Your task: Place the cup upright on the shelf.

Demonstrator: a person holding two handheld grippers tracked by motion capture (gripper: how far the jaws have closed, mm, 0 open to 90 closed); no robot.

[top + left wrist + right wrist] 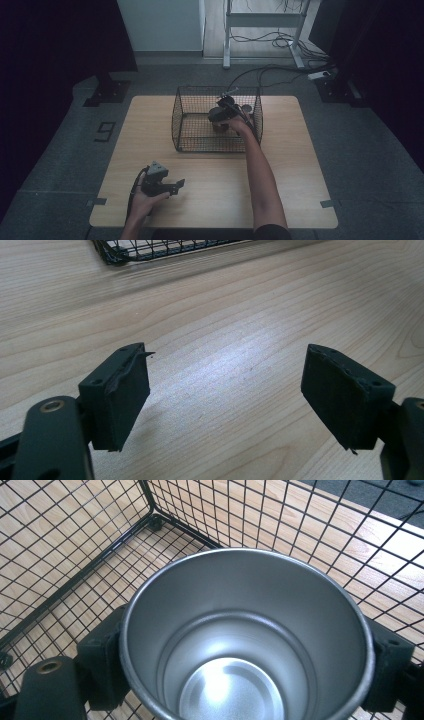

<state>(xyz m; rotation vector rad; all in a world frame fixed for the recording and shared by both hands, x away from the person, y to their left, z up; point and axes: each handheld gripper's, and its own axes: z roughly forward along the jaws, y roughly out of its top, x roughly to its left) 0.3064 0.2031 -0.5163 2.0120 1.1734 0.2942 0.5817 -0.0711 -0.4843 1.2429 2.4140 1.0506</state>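
dim room with grey carpet tiles, dark curtains either side, a white desk frame [262,30] and loose cables beyond the wire basket [186,145]. under the basket, a pale wooden table [150,120], bare apart from it.

inside the basket, toward its right wall, the right gripper [221,120] reaching down, an arm stretched over the basket's near rim. clamped between both pads, a steel cup [245,645], upright and empty, mouth open to the camera, mesh floor visible around it. cannot tell whether the base already rests on the mesh or hangs just above.

well short of the basket, near the table's front edge, the left gripper [172,187], jaws spread wide over bare wood, nothing between the pads [122,400].

judging by this: cup brought into the basket, carrying part apparently done; left to do, setting down if not yet down, letting go, drawing the arm back out over the rim.

no brand or label readable on cup or basket; on the floor left of the basket, a dark marker shaped like a "9".
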